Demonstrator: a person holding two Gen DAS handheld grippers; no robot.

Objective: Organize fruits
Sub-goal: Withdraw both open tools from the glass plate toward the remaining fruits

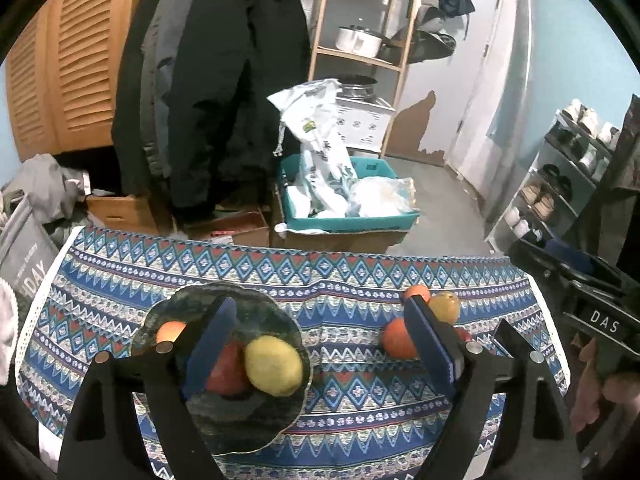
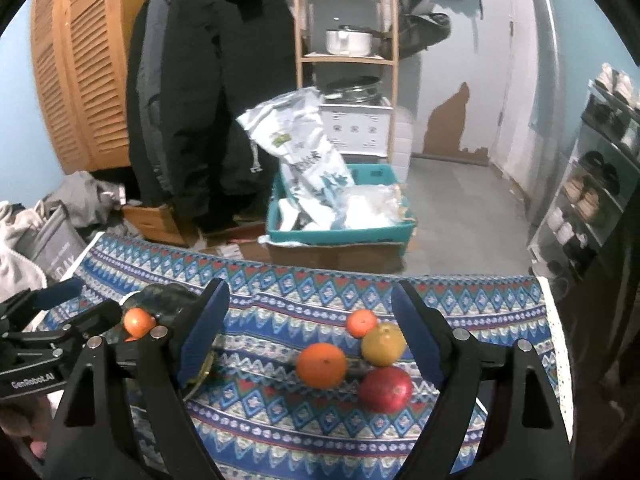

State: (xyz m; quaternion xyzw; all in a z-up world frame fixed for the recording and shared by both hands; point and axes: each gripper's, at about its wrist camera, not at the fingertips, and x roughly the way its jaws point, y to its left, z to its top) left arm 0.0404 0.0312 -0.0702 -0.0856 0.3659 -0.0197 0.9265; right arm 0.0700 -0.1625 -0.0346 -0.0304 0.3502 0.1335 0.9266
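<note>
fruits — lemon (image 1: 273,366) yellow on dark plate (image 1: 280,320) | red apple (image 2: 386,389) on cloth | both fingers apart, empty

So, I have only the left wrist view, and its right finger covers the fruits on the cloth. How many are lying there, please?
Observer: Four lie on the cloth: a small mandarin, a yellowish orange, a bigger orange and a red apple, which is nearest the right camera.
Operator: And the right gripper, does it hold something? I see only its body.
Observer: No. The right gripper is open, with nothing between its pads; the four fruits lie on the cloth beyond it.
</note>
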